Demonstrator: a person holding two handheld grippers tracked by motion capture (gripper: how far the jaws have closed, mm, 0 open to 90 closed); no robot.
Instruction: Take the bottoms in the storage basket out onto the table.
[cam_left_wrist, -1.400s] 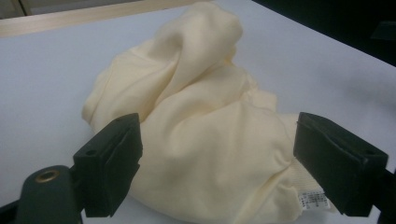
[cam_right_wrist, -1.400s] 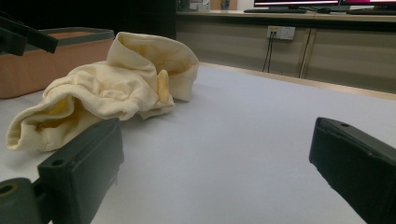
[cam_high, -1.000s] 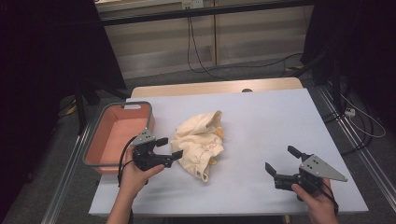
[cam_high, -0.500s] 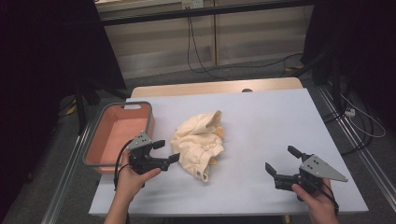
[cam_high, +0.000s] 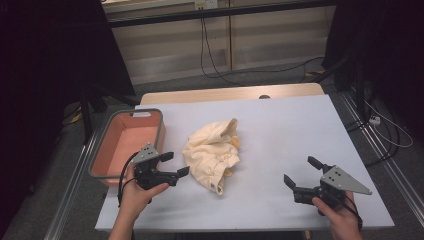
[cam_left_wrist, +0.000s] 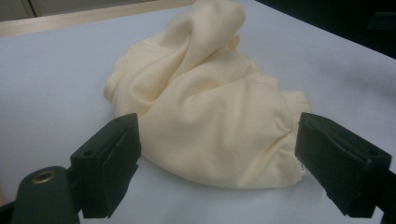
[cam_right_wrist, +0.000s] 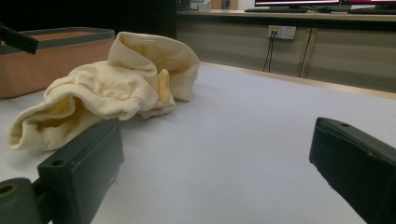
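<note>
The crumpled cream garment (cam_high: 212, 154) lay mid-surface, just right of the pink bin (cam_high: 127, 142). The left gripper (cam_high: 175, 165) stood just beside it, jaws open and empty. The right gripper (cam_high: 302, 172) rested well apart, jaws likewise open.

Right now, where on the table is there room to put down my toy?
The widest bare patch of the table lies between the cream garment and the right gripper. The far strip behind the garment is bare too. It is crowded between the pink bin, the left gripper and the garment.

Lab, monitors (cam_right_wrist: 299, 3), cabled floor (cam_high: 220, 70)
</note>
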